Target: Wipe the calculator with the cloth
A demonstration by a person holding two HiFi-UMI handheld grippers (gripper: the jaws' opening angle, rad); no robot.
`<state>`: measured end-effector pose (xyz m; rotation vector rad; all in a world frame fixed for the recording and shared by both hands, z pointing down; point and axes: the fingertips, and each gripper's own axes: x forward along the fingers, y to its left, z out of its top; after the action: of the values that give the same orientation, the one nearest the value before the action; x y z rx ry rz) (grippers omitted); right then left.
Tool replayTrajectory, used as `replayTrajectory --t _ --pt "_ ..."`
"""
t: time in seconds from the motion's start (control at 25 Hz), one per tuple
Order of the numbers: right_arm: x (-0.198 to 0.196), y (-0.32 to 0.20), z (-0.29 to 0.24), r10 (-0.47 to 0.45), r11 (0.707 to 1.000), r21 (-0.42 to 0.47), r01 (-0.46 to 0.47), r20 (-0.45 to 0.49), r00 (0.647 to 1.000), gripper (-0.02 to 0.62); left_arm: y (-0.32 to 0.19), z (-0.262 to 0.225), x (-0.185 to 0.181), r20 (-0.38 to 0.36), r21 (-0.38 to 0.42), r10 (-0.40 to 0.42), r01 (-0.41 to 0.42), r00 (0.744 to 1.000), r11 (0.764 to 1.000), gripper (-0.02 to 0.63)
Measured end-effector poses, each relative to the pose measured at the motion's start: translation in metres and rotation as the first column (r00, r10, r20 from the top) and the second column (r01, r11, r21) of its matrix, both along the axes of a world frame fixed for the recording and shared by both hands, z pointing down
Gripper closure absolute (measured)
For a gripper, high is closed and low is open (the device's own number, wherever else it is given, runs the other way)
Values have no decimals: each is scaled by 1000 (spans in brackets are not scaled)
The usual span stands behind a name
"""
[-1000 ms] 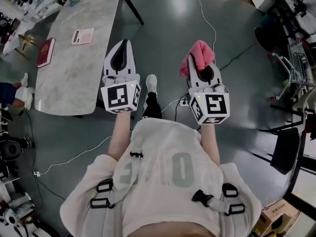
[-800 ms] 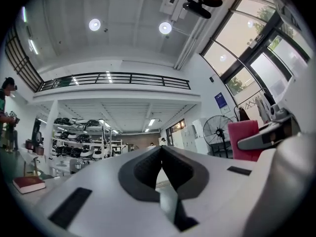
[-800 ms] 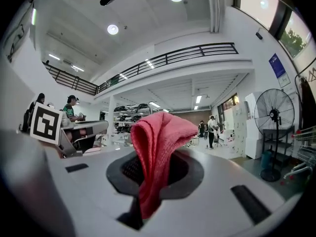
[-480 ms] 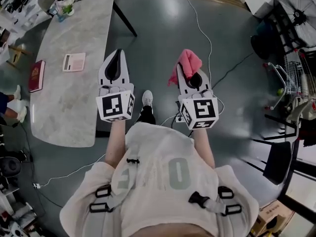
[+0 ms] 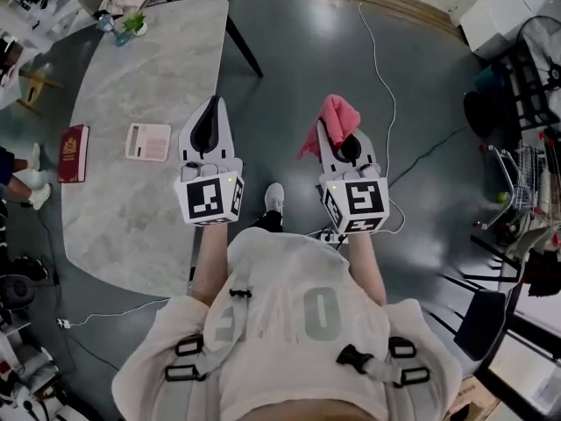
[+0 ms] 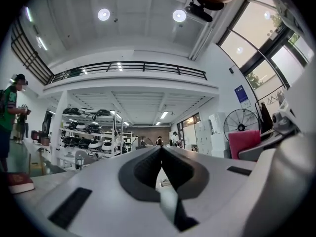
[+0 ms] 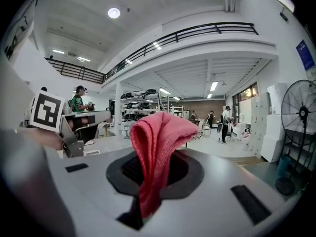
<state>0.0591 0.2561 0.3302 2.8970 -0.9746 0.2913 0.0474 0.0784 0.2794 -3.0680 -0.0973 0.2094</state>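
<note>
The pale pink calculator (image 5: 149, 142) lies flat on the marble table (image 5: 131, 86) at the left of the head view. My left gripper (image 5: 213, 102) hangs just off the table's right edge, to the right of the calculator; its jaws are shut with nothing between them (image 6: 161, 149). The right gripper (image 5: 333, 128) is over the dark floor further right, shut on a pink cloth (image 5: 336, 112). A fold of the cloth (image 7: 155, 147) stands up out of the jaws and hides their tips. From the left gripper view only a corner of the cloth (image 6: 244, 143) shows.
A red book (image 5: 73, 153) lies left of the calculator. A small potted plant (image 5: 131, 23) stands at the table's far end. White cables (image 5: 377, 51) cross the floor. Another person's feet (image 5: 22, 178) are at the left edge. A fan (image 7: 298, 117), boxes and racks stand to the right.
The table, calculator and book have drawn closer in the head view. Both grippers have travelled level toward the table side by side. Both stay shut, the cloth still in the right one.
</note>
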Motion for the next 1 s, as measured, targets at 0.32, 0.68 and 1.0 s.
replayTrajectory --t 0.32,0.68,1.0 --pt "55 -102 0 -177 984 -40 176 -36 984 537 -101 11 27 13 67 -192 191 981 979 586" --pt "82 -214 -4 -479 877 -88 472 -86 874 537 -190 22 1 37 -8 -499 499 866 866 586" --pt "92 -345 -16 -783 621 -145 770 -152 603 537 -269 21 -54 77 -43 -802 805 593 591 586"
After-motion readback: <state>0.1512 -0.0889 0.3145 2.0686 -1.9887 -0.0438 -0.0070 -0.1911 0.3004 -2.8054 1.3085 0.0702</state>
